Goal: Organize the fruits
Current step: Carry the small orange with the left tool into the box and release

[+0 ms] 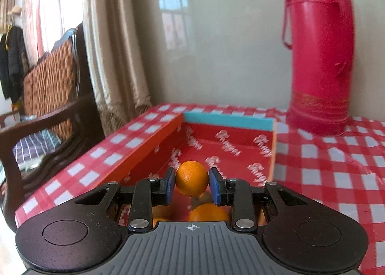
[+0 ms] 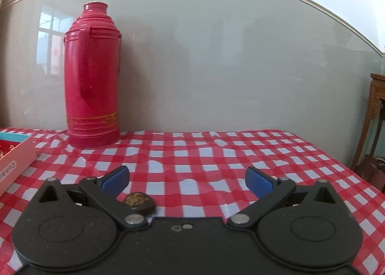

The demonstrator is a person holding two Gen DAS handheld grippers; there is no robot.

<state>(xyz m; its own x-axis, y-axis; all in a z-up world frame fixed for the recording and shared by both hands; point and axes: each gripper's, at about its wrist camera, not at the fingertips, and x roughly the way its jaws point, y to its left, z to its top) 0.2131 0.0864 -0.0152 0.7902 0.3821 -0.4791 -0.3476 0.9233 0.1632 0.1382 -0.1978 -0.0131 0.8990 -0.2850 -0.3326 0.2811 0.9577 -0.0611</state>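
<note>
My left gripper (image 1: 192, 184) is shut on an orange (image 1: 191, 178), held between its blue pads just above the floor of a shallow red box (image 1: 231, 145) with a teal far wall. Two more oranges (image 1: 208, 212) lie in the box under the gripper, partly hidden by it. My right gripper (image 2: 187, 180) is wide open and empty, low over the red and white checked tablecloth (image 2: 216, 154). A small dark brownish object (image 2: 139, 201) lies on the cloth just inside its left finger. The box's corner (image 2: 14, 154) shows at the far left of the right wrist view.
A tall red thermos (image 1: 320, 58) stands by the wall, right of the box; it also shows in the right wrist view (image 2: 92, 77). A wooden chair (image 1: 48, 96) and curtains are off the table's left edge. Wooden furniture (image 2: 375, 130) stands past the right edge.
</note>
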